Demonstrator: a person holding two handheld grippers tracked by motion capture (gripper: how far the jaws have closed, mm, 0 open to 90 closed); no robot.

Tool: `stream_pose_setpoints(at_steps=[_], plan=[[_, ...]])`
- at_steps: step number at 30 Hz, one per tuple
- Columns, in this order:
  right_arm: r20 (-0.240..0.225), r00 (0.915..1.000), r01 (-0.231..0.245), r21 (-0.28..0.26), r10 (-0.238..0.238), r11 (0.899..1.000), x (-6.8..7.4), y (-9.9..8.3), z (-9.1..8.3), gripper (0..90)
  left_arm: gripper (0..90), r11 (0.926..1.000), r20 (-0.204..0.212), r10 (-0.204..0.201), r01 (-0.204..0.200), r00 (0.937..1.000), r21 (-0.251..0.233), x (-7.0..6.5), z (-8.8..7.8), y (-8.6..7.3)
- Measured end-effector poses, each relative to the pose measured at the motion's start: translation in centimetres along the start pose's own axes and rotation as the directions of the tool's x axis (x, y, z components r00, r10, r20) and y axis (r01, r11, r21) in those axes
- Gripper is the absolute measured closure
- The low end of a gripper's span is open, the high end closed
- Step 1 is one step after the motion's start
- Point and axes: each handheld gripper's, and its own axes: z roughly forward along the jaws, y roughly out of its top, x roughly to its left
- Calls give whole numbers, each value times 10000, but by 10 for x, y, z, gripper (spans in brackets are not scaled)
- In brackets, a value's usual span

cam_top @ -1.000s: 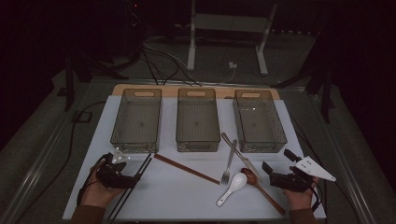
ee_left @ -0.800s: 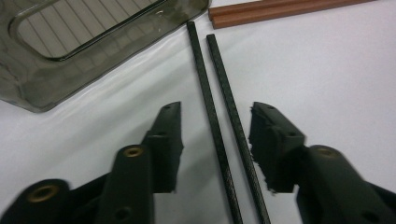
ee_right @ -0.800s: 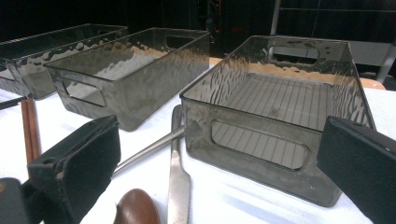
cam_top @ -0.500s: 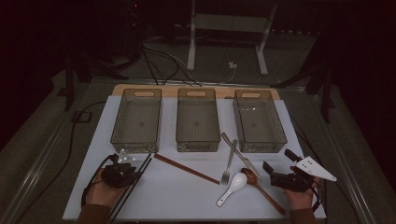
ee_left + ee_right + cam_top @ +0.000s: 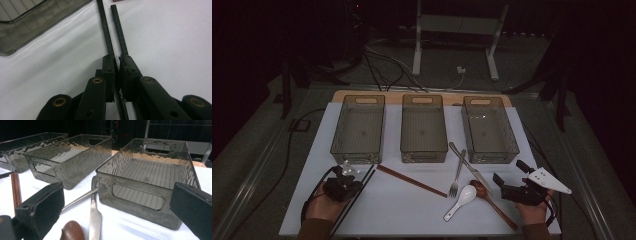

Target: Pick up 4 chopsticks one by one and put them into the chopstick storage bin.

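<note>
Nearest us, at the table's near-left corner, our left gripper [image 5: 343,184] has just been closing, and its jaws now pinch the black chopsticks [image 5: 113,30]. In the left gripper view one stick runs between the pads [image 5: 109,65] and the other lies just outside them, so we judge the grip may catch a single stick; we cannot tell for sure. The pair's long axis runs away from the claw toward the far right, its tips stopping just short of the left bin [image 5: 359,129]. That bin lies straight ahead of the left hand, so we expect the coming move to be a lift and a short carry forward, with the sticks kept along the bin's length.

At the near-right corner our right gripper [image 5: 510,189] rests with its jaws wide apart, holding nothing. Just to its left lie the wooden spoon [image 5: 492,201], the white spoon [image 5: 461,201], the fork [image 5: 456,173] and the knife [image 5: 470,167].

Mid-table, the brown chopsticks [image 5: 411,180] lie slantwise between the two hands.

Farther off, the middle bin [image 5: 423,127] and the right bin [image 5: 489,128] stand in a row toward the far edge.
</note>
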Motion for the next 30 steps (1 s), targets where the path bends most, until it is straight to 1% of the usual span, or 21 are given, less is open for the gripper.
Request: stream_pose_setpoints(at_steps=[5, 9, 14, 16, 21, 24, 27, 30], plan=[[-9, 10000, 5, 15, -5, 10000, 0, 0, 0, 0, 863, 9998, -14, -174, 174, 9998, 70, 0, -1, 0], [13, 10000, -15, 6, 15, 10000, -1, 0, 0, 0, 871, 9996, 34, -75, 74, 10000, 265, -1, -4, -2], [-28, 10000, 26, 61, -26, 10000, -1, -1, 1, 0, 862, 9999, 191, -120, 119, 9997, 66, 1, -2, -4], [-31, 10000, 60, 70, -60, 10000, 0, 0, 1, 0, 861, 10000, 269, -88, 87, 9996, 44, 3, -2, -4], [-36, 10000, 16, 132, -16, 9999, 0, -1, 2, 0, 871, 9998, 471, -202, 201, 9987, 33, 6, -1, -4], [-41, 10000, 29, 128, -29, 9999, 0, -1, 2, 0, 876, 9997, 406, -246, 248, 9989, -38, 5, -1, -5], [-25, 10000, 6, 109, -5, 9999, 0, -1, 1, 0, 877, 9989, 456, -433, 441, 9980, -158, 6, -2, -6], [-11, 10000, -7, 90, 7, 10000, -1, -1, 1, 0, 878, 9993, 251, -349, 352, 9991, -90, 4, -4, -6]])
